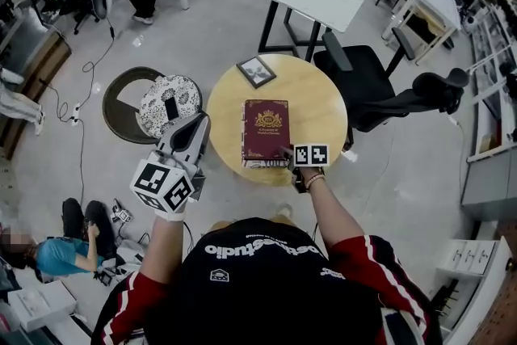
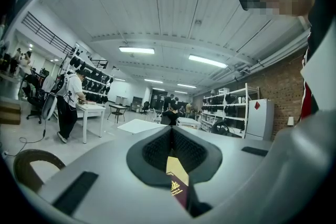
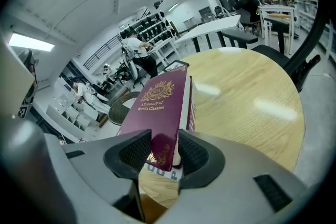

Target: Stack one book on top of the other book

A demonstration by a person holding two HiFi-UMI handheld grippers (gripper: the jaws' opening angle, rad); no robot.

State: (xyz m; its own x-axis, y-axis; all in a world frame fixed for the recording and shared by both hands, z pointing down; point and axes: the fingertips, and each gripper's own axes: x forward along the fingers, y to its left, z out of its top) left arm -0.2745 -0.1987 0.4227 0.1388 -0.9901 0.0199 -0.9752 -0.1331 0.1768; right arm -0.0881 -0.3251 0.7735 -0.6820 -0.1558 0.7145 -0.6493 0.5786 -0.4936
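While the left gripper (image 1: 197,125) hangs beside a round wooden desk (image 1: 323,105), the right gripper (image 1: 287,152) pinches the upper of two stacked books.

Seen from the head view, a maroon book (image 1: 265,129) with a gold crest lies flat on a second book (image 1: 266,164), of which only a printed strip shows at the near edge; the pair sits near the middle of the desk, with a small picture frame (image 1: 256,71) at the far edge. The right gripper's jaws close on the maroon book's near right corner, one pad on the cover and the other against the page side. The left gripper is held above the floor to the left of the desk, tilted upward, its jaws pressed together at the tips and holding nothing. A patterned round seat (image 1: 190,93) stands on the floor near it.
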